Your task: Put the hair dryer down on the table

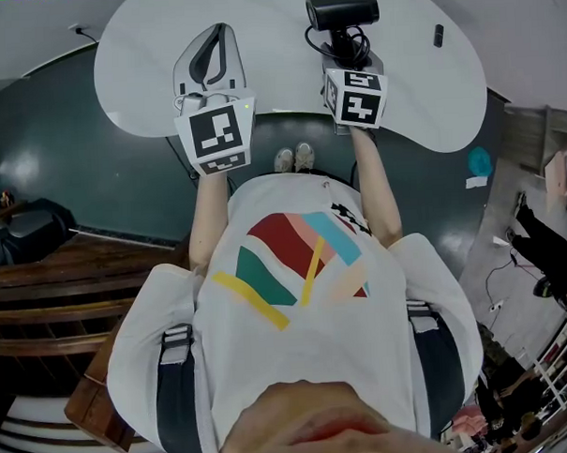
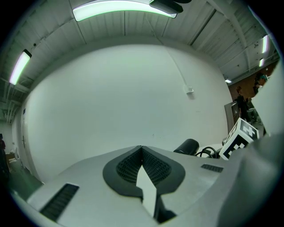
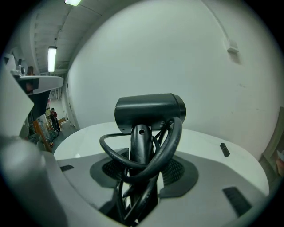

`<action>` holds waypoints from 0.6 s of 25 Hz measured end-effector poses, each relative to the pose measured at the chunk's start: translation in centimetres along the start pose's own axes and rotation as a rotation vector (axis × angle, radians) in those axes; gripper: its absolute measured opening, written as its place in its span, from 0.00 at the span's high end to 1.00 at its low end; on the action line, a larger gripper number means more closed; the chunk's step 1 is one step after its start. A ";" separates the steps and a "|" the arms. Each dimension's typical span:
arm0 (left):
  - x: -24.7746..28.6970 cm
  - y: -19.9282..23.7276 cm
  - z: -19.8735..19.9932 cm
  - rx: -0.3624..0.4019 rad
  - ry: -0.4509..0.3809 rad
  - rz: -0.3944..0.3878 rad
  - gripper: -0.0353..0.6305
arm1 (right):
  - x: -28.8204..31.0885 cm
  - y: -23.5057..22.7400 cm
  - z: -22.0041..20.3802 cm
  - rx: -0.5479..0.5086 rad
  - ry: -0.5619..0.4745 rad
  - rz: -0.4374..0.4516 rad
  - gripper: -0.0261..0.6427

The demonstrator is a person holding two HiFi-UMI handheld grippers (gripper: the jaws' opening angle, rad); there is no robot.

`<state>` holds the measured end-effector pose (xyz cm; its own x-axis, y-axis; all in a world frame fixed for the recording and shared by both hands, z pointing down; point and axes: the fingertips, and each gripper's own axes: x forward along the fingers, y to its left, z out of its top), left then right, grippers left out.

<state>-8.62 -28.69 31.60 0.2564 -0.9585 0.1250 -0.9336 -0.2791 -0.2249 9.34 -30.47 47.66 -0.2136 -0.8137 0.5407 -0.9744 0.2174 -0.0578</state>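
Observation:
A black hair dryer stands upright over the white round table, its barrel pointing sideways. My right gripper is shut on its handle, with the black cord looped around the handle between the jaws. In the right gripper view the hair dryer fills the middle, above the table. My left gripper hovers over the table's near left part, jaws together and empty. In the left gripper view the left gripper has its tips meeting, and the hair dryer shows at the right.
A small black object lies on the table's far right, also seen as the small black object. Dark floor surrounds the table. The person's shoes stand at the table's near edge. Wooden furniture is at the left.

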 end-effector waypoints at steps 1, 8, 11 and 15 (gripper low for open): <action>0.0 0.2 -0.1 0.000 0.002 0.002 0.92 | 0.2 0.1 -0.2 0.000 0.009 0.000 0.64; 0.4 0.6 -0.6 0.001 0.016 0.016 0.92 | 2.1 -0.1 -1.9 0.033 0.069 0.007 0.64; 0.4 1.1 -0.7 -0.002 0.019 0.025 0.92 | 2.8 0.0 -2.7 0.036 0.098 0.004 0.64; 0.6 1.2 -0.9 -0.003 0.025 0.029 0.92 | 3.8 -0.2 -4.0 0.036 0.147 0.001 0.64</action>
<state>-9.86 -29.57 32.29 0.2227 -0.9644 0.1428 -0.9414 -0.2508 -0.2256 9.06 -31.42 53.06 -0.2041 -0.7256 0.6572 -0.9767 0.1963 -0.0865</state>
